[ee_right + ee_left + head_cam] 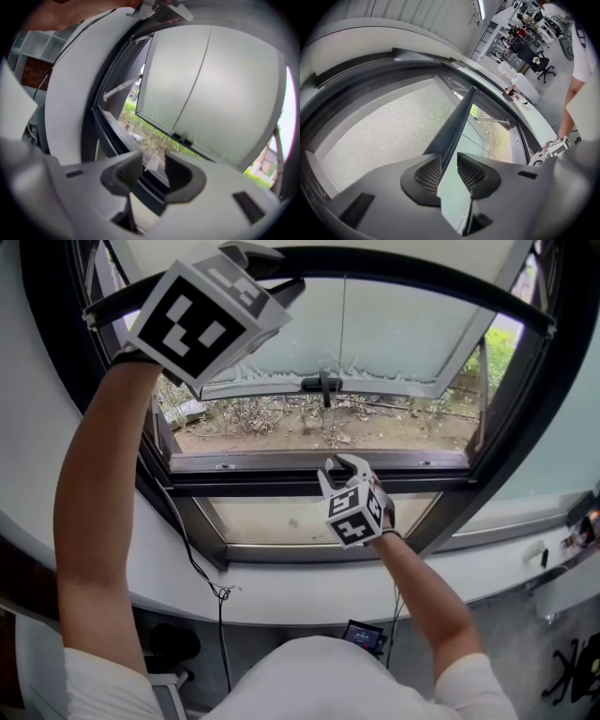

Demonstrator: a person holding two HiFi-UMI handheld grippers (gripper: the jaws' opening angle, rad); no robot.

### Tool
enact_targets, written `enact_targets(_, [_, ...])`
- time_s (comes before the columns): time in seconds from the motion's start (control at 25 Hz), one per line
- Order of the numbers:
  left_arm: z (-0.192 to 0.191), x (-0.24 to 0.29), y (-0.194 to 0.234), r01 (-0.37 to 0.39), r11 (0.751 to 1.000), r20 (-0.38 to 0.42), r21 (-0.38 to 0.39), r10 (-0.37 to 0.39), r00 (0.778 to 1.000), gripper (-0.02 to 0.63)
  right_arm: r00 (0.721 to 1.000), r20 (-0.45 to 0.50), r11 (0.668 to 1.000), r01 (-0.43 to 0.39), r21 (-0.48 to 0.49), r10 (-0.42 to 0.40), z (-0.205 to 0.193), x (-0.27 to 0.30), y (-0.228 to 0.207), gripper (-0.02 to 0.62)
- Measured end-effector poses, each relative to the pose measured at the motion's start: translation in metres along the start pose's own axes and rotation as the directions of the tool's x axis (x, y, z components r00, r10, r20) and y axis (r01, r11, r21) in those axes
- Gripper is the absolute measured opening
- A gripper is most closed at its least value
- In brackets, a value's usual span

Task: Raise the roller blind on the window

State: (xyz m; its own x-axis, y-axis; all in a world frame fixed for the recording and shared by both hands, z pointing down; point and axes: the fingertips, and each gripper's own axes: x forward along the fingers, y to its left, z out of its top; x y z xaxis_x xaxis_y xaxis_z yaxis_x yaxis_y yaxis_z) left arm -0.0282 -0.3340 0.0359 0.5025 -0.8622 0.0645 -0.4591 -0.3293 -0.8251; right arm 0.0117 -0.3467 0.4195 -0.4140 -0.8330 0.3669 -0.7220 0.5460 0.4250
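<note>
Filling most of the head view: a large dark-framed window (309, 482), set above a white curved sill (281, 592).

Up near the top of that window: the pale grey mesh roller blind (384, 136), spread wide over the left half of the left gripper view.

Below it, through the middle of the head view: an open sash of frosted glass (394, 334), tilted outward over bare ground with dry brush (281, 427).

Along the blind's lower edge: a long dark bottom rail (422, 268), arcing across the upper edge of the head view from upper left to upper right. In the left gripper view it runs away from the camera up the centre (457, 122).

At the upper left of the head view, on a raised bare arm: the left gripper (281, 282), at the left end of the rail. Jaws apart (449, 171), the rail's near end lying by the pad on the frame's left and a pale gap showing across to the other pad.

At the centre of the head view, low against the window's dark crossbar: the right gripper (342, 465). Jaws wide apart (150, 176) and clamped on nothing, with only a small white scrap (151, 164) visible beyond the gap.

Down the lower left of the head view: a thin black cable (192, 559), hanging over the sill.
</note>
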Motion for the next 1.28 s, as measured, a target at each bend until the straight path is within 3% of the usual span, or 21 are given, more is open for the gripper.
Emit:
enact_targets(0.2, [-0.002, 0.001, -0.001, 0.008, 1.000, -0.012, 0.003, -0.008, 1.000, 0.117, 0.999, -0.002, 0.995, -0.032, 0.096, 0.033, 0.005, 0.014, 0.000, 0.140])
enact_targets(0.36, [-0.001, 0.001, 0.000, 0.003, 1.000, -0.001, -0.011, -0.003, 1.000, 0.117, 0.999, -0.015, 0.996, -0.028, 0.082, 0.029, 0.007, 0.019, -0.003, 0.138])
enact_targets(0.44, [-0.001, 0.001, -0.001, 0.002, 1.000, 0.006, -0.021, -0.002, 1.000, 0.117, 0.999, -0.033, 0.998, -0.017, 0.066, 0.019, 0.003, 0.020, -0.004, 0.098])
enact_targets(0.56, [-0.001, 0.000, -0.001, -0.002, 1.000, 0.014, -0.028, 0.002, 1.000, 0.117, 0.999, -0.037, 1.000, 0.005, 0.001, -0.005, -0.001, 0.017, -0.003, 0.077])
enact_targets(0.68, [-0.003, 0.000, -0.002, -0.005, 0.999, 0.022, -0.043, 0.006, 1.000, 0.117, 0.998, -0.036, 0.991, 0.036, -0.128, -0.041, -0.002, 0.014, 0.001, 0.074])
enact_targets(0.88, [-0.006, 0.001, -0.004, -0.014, 0.998, 0.033, -0.059, 0.016, 0.999, 0.117, 0.998, -0.040, 0.937, 0.039, -0.347, -0.056, -0.001, 0.012, 0.013, 0.074])
enact_targets(1.16, [0.000, -0.003, -0.002, -0.030, 0.995, 0.090, -0.098, 0.039, 0.995, 0.117, 0.995, -0.082, 0.917, 0.014, -0.399, -0.050, -0.005, 0.004, 0.017, 0.074])
enact_targets(1.28, [0.010, -0.012, -0.001, -0.058, 0.987, 0.156, -0.149, 0.081, 0.984, 0.117, 0.994, -0.092, 0.912, 0.014, -0.411, -0.057, -0.006, 0.001, 0.017, 0.072])
